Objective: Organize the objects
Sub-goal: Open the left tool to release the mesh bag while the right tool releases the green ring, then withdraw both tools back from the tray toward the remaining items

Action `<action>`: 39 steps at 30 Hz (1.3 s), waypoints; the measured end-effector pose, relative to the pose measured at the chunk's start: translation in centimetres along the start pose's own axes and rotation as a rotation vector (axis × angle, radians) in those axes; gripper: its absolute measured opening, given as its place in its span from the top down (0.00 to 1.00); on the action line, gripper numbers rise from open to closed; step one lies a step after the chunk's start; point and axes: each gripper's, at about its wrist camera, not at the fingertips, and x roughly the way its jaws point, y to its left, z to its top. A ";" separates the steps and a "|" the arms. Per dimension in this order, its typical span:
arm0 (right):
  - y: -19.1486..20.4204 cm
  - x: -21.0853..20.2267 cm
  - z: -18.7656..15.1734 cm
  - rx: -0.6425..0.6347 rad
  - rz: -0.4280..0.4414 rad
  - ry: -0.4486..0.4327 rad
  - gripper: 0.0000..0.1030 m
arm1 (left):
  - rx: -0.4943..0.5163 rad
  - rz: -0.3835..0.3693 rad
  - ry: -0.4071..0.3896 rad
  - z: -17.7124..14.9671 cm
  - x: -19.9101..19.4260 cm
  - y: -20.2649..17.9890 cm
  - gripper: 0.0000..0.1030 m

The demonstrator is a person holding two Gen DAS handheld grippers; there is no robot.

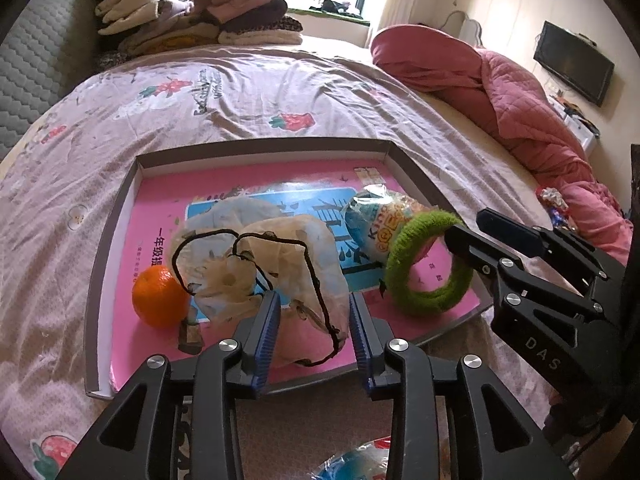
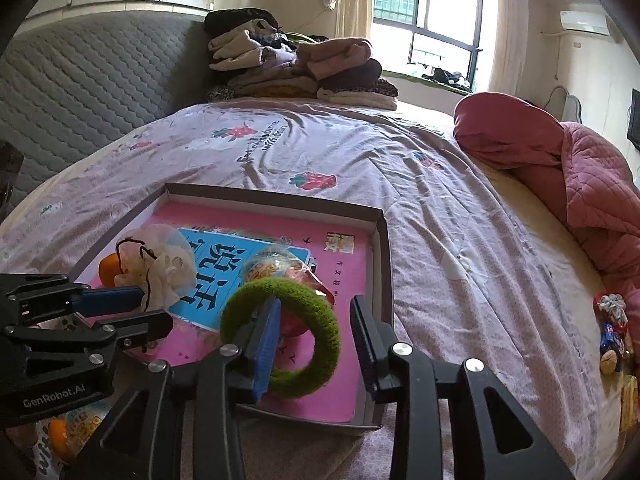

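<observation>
Both sets of jaws are being held apart: left gripper (image 1: pixel 312 334) straddling a drawstring pouch (image 1: pixel 276 276), right gripper (image 2: pixel 316 340) straddling a green ring (image 2: pixel 280 332). Both objects are lying in a shallow tray (image 2: pixel 384 248) on a strawberry-print bedsheet (image 2: pixel 360 160), folded clothes (image 2: pixel 296 72) being stacked far behind.

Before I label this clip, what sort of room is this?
Most likely a bedroom: a bed with a strawberry-print sheet, folded clothes stacked by the padded headboard, and a pink quilt.

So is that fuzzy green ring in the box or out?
In: the green ring rests on the pink book inside the cardboard box.
</observation>
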 end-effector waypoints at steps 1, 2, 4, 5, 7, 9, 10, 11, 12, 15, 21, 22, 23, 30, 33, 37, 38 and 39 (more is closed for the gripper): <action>0.0 -0.1 0.0 0.006 0.003 -0.002 0.65 | -0.004 0.001 -0.005 0.1 -0.1 0.1 0.64; -0.2 -0.2 0.0 0.017 0.010 -0.004 0.65 | -0.008 0.002 -0.012 0.1 -0.1 0.1 0.62; -0.4 -0.4 0.1 0.034 0.015 -0.007 0.65 | -0.016 0.011 -0.026 0.2 -0.3 0.3 0.58; -0.6 -0.5 0.1 0.041 0.019 -0.010 0.65 | -0.018 0.015 -0.032 0.3 -0.4 0.3 0.58; -0.8 -0.6 0.2 0.047 0.019 -0.013 0.65 | -0.021 0.015 -0.045 0.4 -0.7 0.2 0.57; -1.0 -0.8 0.2 0.054 0.017 -0.016 0.65 | -0.024 0.014 -0.058 0.6 -1.0 0.2 0.57; -1.0 -0.9 0.2 0.058 0.017 -0.018 0.65 | -0.027 0.011 -0.064 0.7 -1.2 0.2 0.57; -1.2 -0.9 0.3 0.066 0.020 -0.019 0.65 | -0.031 0.004 -0.069 0.8 -1.4 0.2 0.57; -1.3 -0.9 0.3 0.071 0.023 -0.019 0.65 | -0.034 0.003 -0.073 0.8 -1.6 0.3 0.57; -1.6 -1.0 0.4 0.085 0.028 -0.022 0.65 | -0.048 0.002 -0.090 1.0 -2.0 0.6 0.56; -1.7 -1.4 0.5 0.095 0.033 -0.030 0.65 | -0.070 -0.005 -0.106 1.4 -2.9 1.3 0.55; -1.7 -1.5 0.5 0.096 0.033 -0.031 0.65 | -0.072 -0.005 -0.110 1.5 -3.0 1.3 0.55; -1.7 -1.5 0.6 0.097 0.033 -0.033 0.65 | -0.073 -0.005 -0.111 1.5 -3.2 1.3 0.53; -1.6 -1.6 0.7 0.094 0.038 -0.033 0.63 | -0.081 -0.009 -0.129 1.7 -4.2 1.6 0.44; -1.6 -1.8 0.7 0.094 0.047 -0.037 0.59 | -0.093 -0.015 -0.137 1.8 -4.8 1.9 0.39; -1.6 -2.2 0.8 0.101 0.060 -0.049 0.55 | -0.108 -0.008 -0.152 1.8 -5.6 2.2 0.34; -1.6 -2.3 0.9 0.103 0.063 -0.053 0.54 | -0.110 -0.006 -0.156 1.9 -5.8 2.2 0.33; -1.6 -2.5 0.9 0.106 0.068 -0.057 0.53 | -0.112 -0.005 -0.161 1.8 -6.1 2.3 0.32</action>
